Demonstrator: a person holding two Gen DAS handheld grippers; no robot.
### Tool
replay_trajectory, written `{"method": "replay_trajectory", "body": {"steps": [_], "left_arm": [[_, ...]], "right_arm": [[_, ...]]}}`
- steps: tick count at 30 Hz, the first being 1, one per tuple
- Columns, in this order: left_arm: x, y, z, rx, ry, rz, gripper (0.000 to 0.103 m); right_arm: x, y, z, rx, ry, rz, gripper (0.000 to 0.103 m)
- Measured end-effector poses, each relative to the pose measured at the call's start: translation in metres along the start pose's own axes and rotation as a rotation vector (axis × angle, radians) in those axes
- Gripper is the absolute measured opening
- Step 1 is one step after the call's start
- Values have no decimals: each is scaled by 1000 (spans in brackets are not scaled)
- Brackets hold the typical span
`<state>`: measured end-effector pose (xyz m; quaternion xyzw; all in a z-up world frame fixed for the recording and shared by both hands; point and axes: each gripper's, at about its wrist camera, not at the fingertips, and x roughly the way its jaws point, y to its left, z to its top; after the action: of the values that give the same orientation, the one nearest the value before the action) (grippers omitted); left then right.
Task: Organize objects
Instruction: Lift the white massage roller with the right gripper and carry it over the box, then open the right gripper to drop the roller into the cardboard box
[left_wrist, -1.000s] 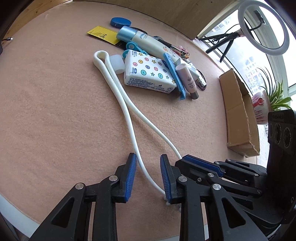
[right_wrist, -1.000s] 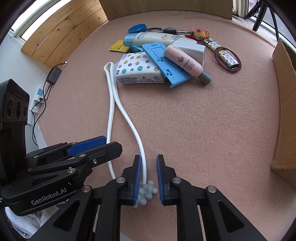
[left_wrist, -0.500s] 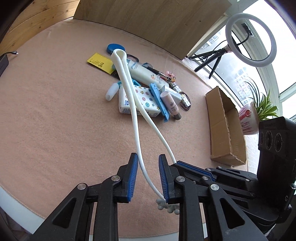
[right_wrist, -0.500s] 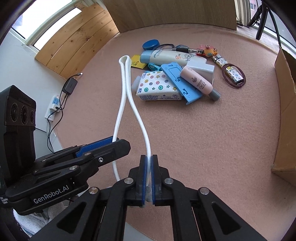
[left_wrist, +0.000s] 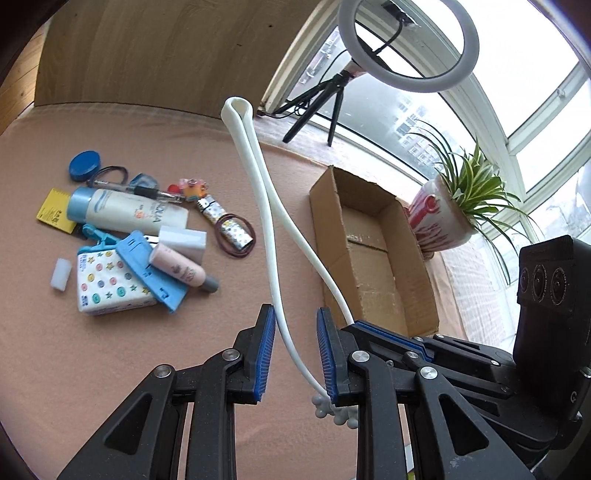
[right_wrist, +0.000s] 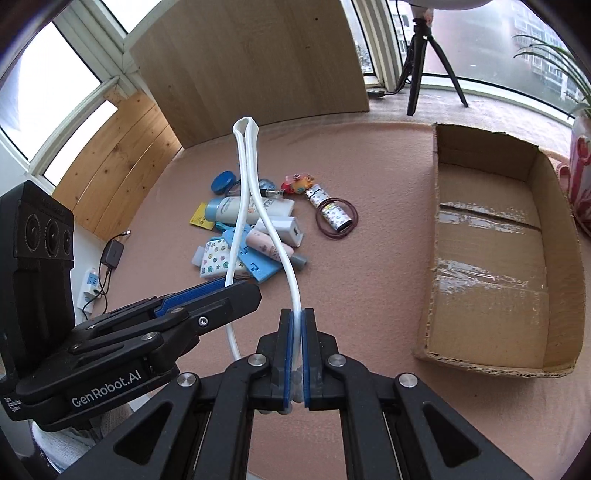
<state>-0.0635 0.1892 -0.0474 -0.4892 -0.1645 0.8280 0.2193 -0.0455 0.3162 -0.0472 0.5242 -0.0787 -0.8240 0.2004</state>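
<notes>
Right hand-held gripper (right_wrist: 294, 354) clamped on the white looped strap (right_wrist: 246, 173) – sticking up mid-frame, clear of the pink surface (right_wrist: 369, 266) – left hand-held gripper (left_wrist: 295, 354) spread apart around one strand, cardboard box (right_wrist: 491, 254) open at right.

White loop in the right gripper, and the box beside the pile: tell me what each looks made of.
White loop: probably soft silicone or rubber, smooth and slightly glossy; it bends in limp curves from the right gripper. Box: corrugated cardboard, matte brown, fluted torn edges, shiny clear tape inside.
</notes>
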Motion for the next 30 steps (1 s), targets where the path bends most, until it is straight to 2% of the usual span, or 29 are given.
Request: {"method": "replay_trajectory", "body": {"steps": [8,16,17,18,20,22,24,30], "left_arm": [[64,-70,29,100,72,-77,24],[106,-110,38,169,112,-86,24],[108,-111,38,176,109,-73,30],[110,-111,39,176,107,-50,46],[108,-105,39,165,90,-20,62],[102,-96,41,153,76,-11,63],[93,-86,42,149,60,13,63],[60,-38,36,84,29,86,63]], "right_arm": [[-28,-68,7,134,-92,-128,4],[-32,-119,11,223,-101,-190,4],[-34,-122,11,220,-105,-200,4],[-34,-124,12,215,-105,-215,4],[-37,-129,12,236,-123,-260,9],[-40,-133,12,248,-134,-260,30],[-39,-131,13,236,-134,-249,31],[-19,-104,20,165,-77,-135,31]]}}
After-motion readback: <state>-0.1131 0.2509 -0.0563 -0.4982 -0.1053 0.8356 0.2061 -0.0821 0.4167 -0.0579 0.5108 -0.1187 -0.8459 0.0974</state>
